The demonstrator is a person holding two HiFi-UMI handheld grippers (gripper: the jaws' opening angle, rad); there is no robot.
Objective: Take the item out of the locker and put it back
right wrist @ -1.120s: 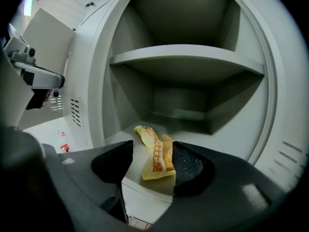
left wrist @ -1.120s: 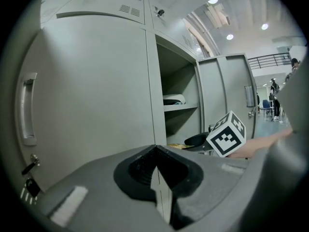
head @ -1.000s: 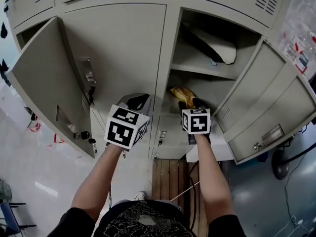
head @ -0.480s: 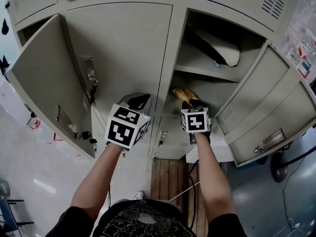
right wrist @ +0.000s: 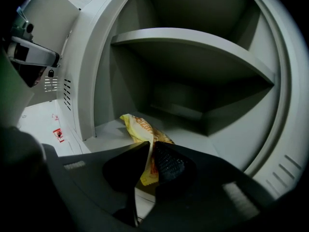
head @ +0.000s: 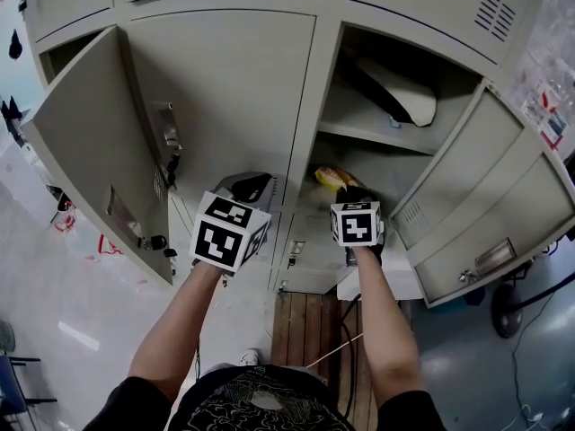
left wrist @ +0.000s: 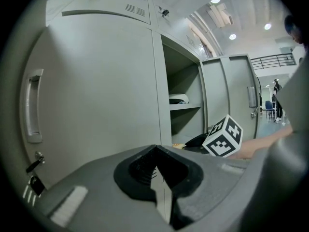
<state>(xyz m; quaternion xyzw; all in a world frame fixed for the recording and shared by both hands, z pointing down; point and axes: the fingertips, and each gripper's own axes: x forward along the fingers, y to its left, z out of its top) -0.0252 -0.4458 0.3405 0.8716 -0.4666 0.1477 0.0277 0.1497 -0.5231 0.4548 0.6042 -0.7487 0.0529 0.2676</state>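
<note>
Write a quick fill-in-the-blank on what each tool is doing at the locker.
1. The right tool is shut on a ___ snack packet.
2. The left tool is shut and holds ___.
3. The packet is ___ the shelf, not on it.
Missing words: yellow; nothing; below.

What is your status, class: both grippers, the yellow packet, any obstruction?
Right gripper shut on yellow packet, inside the open locker, under its shelf. Left gripper shut, empty, facing a closed door. Nothing seen blocking the opening.
</note>
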